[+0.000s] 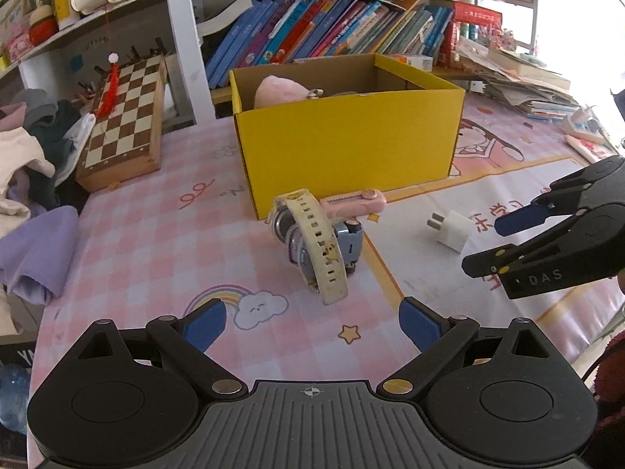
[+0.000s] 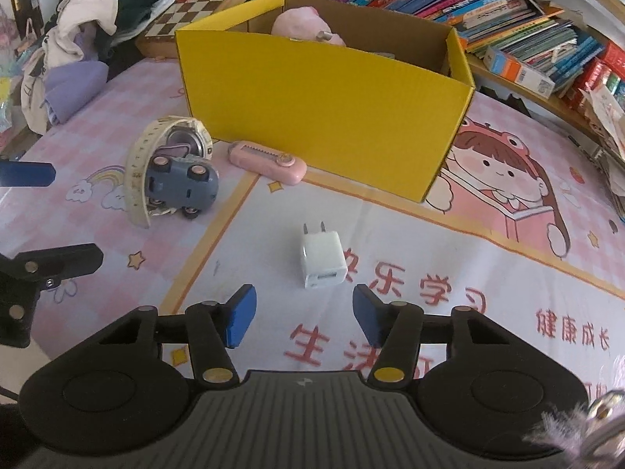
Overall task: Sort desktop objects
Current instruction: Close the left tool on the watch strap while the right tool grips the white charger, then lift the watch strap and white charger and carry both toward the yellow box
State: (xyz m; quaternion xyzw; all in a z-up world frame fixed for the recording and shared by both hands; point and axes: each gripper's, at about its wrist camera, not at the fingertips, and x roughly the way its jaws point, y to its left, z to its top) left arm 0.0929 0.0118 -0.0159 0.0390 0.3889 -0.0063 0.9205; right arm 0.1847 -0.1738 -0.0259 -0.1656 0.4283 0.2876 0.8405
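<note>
Our right gripper (image 2: 302, 314), jaws apart and empty, nears the small white plastic charger plug (image 2: 322, 260); misaligned pads could skid it away; our left gripper (image 1: 312, 326) hangs released.

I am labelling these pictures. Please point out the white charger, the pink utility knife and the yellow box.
charger (image 2: 323, 260): right wrist view, on its white top face.
utility knife (image 2: 269, 162): right wrist view, on the middle of its pink body.
box (image 1: 347, 148): left wrist view, on its yellow front wall.

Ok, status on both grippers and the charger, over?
Left gripper open, empty. Right gripper open, charger just ahead of its fingers, not gripped. Path clear; toy car and watch off to the left.
</note>
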